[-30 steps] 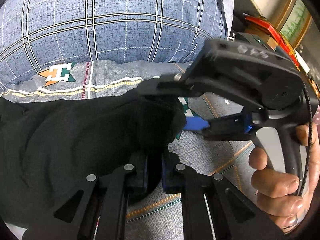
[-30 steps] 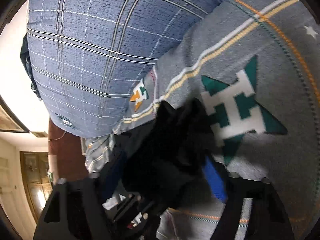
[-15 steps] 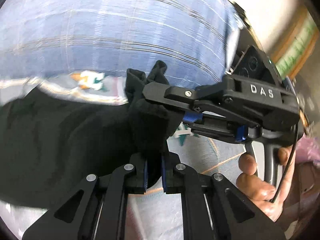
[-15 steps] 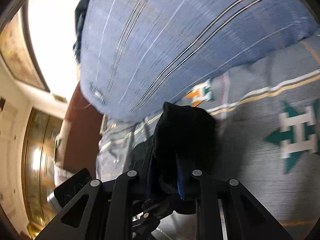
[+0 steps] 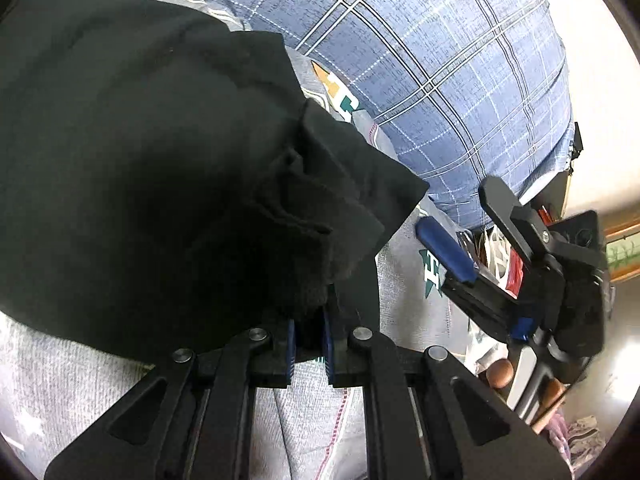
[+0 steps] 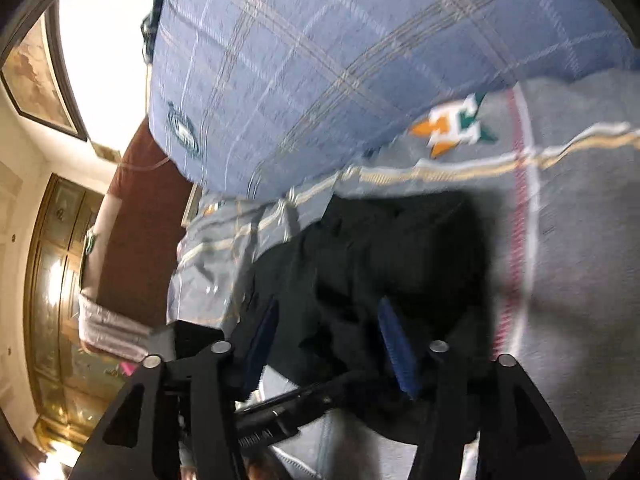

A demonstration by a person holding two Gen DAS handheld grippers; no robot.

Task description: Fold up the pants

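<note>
Two wrist-camera views look down at a bed covered with a grey bedspread (image 5: 408, 320) printed with stripes and green star emblems. A large blue plaid pillow (image 5: 440, 60) lies at the far edge.

The black pants (image 5: 132, 152) rest on the bedspread in a thick, rounded heap, filling the left side of the left wrist view. Several layers appear stacked at one corner, so at least one fold seems to be made already. The outline is bunched and uneven, not a flat, tidy rectangle.

The left gripper (image 5: 308, 344) has its fingers nearly together, pinching a wad of the black cloth at the near edge of the heap. The fabric bulges up out of the narrow gap between the blue pads.

The right gripper (image 5: 456, 236) shows at the right of that view, just beside the corner of the pants, held by a hand (image 5: 520, 380) of which only a few fingertips show. Its fingers are spreading apart, and in the left view nothing is between them. In the blurred right wrist view, the right gripper's blue pads (image 6: 394, 340) stand wide over the dark cloth without pressing on it.

By my reading, the task is partway along: the pants are doubled over, but one side is free and the other is gripped. What is left appears to be laying the bundle down, smoothing it, and possibly one more fold.
</note>
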